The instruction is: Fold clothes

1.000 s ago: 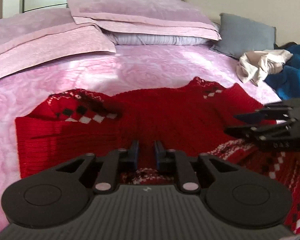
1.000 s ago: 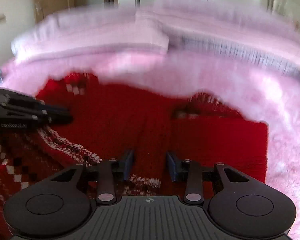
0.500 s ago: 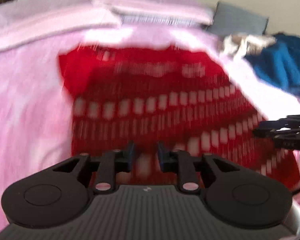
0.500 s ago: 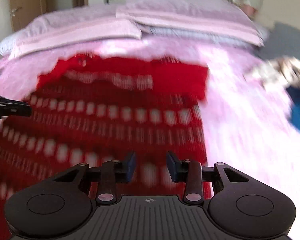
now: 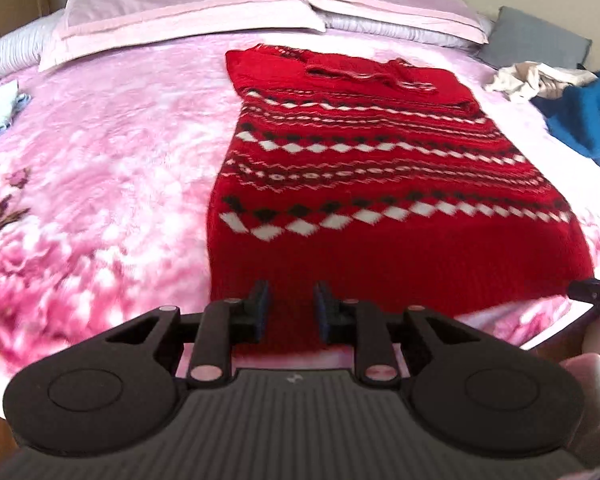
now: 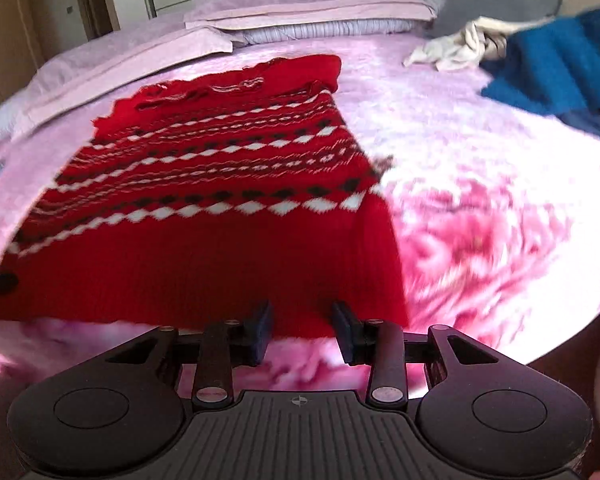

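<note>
Left wrist: sweater now spread long, left gripper and right gripper parted, empty

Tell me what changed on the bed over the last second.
The red sweater, folded up a second ago, now lies full length, hem nearest. Both the left gripper and the right gripper have pulled back and are open. Pillows and the blue garment stayed put.

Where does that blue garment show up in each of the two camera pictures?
Left wrist view: blue garment at the right edge, beside the red sweater.
Right wrist view: blue garment at the upper right.
Shared landmark: the cream cloth lying just left of it.
</note>
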Demonstrator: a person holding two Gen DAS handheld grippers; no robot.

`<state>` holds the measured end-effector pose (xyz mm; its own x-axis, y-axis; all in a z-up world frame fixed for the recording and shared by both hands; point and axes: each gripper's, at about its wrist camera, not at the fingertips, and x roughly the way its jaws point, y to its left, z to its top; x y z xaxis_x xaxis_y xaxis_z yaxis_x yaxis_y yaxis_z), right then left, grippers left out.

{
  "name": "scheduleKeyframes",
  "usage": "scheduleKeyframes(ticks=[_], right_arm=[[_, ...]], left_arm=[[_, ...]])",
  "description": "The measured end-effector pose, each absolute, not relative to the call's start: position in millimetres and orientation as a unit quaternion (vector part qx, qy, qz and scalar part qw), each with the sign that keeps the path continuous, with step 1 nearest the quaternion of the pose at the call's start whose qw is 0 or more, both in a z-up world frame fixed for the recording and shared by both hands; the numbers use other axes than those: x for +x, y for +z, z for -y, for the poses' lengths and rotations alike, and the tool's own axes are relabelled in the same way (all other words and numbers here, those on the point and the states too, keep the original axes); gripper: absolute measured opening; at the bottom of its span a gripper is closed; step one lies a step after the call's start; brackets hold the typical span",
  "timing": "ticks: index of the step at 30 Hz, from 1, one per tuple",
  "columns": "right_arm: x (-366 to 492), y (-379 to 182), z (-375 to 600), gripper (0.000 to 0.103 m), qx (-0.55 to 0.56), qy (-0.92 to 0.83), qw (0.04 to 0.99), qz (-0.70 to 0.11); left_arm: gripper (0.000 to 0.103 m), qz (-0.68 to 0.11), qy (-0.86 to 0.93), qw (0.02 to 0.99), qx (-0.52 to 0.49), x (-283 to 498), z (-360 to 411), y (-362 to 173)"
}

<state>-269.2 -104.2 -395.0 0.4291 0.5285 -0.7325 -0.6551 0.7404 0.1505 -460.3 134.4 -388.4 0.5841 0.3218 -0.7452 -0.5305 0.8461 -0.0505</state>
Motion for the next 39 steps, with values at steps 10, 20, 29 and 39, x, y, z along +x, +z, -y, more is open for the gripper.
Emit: scheduleKeyframes(ticks=[10,20,29,39], right_arm=[[-318.6,-370.6,121.7,0.055,-0.066,0.382,0.839,-0.382],[-348.5,-362.3,120.0,0.055,-0.079,0.399,0.835,-0.370],[-369.8,-354.5,126.9,0.055,-0.092,0.405,0.838,-0.354],[-385.4,-340.9,132.8,0.055,-0.098,0.410,0.843,-0.334]], left_arm=[[0.039,-0.380,0.253,0.885,-0.095,-478.7,-82.5,-367.6],[0.045,-0.364,0.270,0.888,-0.075,-500.4,-61.5,-352.9],[0.047,-0.347,0.277,0.895,-0.045,-515.0,-40.0,-340.7],[0.049,-0.331,0.278,0.901,-0.030,-525.3,-28.8,-330.0]])
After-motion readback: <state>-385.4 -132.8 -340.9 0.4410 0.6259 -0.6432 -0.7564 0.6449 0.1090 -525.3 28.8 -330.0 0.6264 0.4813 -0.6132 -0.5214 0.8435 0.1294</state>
